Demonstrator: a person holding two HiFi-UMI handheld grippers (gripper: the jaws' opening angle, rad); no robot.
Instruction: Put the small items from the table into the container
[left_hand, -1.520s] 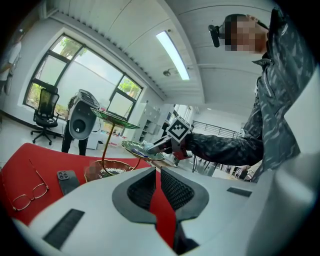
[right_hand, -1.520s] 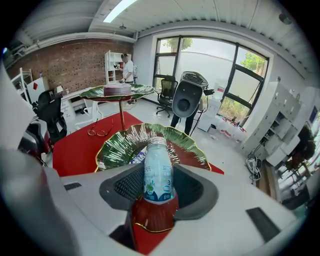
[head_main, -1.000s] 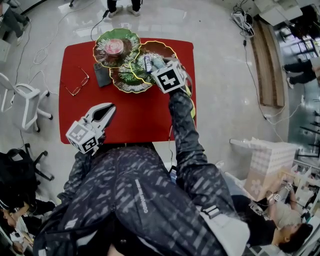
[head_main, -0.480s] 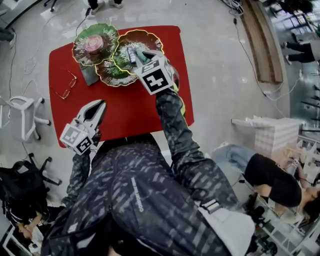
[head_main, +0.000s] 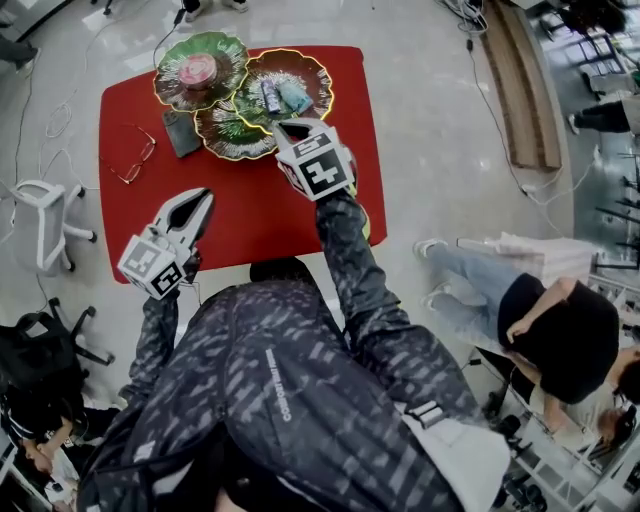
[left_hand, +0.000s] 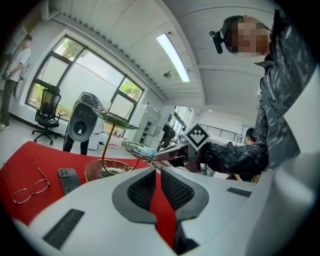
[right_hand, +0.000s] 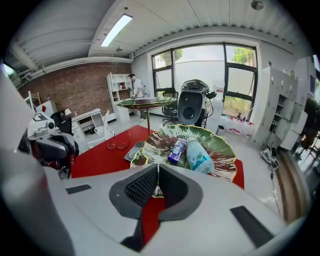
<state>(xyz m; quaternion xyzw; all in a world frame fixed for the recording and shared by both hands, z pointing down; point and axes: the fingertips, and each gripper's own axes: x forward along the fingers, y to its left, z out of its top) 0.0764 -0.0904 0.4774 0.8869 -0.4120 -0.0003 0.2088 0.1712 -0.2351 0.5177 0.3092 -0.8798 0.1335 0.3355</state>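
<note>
A three-dish leaf-shaped stand (head_main: 322, 80) stands at the far side of the red table (head_main: 250, 215). Its right dish (right_hand: 222, 147) holds a purple packet (head_main: 270, 96) (right_hand: 177, 150) and a pale blue packet (head_main: 296, 95) (right_hand: 200, 156). The top dish carries a pink round item (head_main: 198, 70). My right gripper (head_main: 288, 129) (right_hand: 158, 176) hovers just short of that dish, shut and empty. Over the table's near left, my left gripper (head_main: 203, 197) (left_hand: 156, 171) is level, shut, with nothing in it. Glasses (head_main: 136, 160) (left_hand: 30, 187) and a dark phone (head_main: 181, 133) (left_hand: 68, 178) lie on the table left of the stand.
White chairs (head_main: 45, 215) stand off the table's left edge. A seated person (head_main: 545, 320) is on the floor to the right. Cables run across the floor behind the table. A speaker on a stand (right_hand: 192, 107) is beyond the far edge.
My right gripper has drawn back from the right dish toward me and its jaws have closed empty. The pale blue packet now lies in the dish beside the purple one. The left gripper stayed put.
</note>
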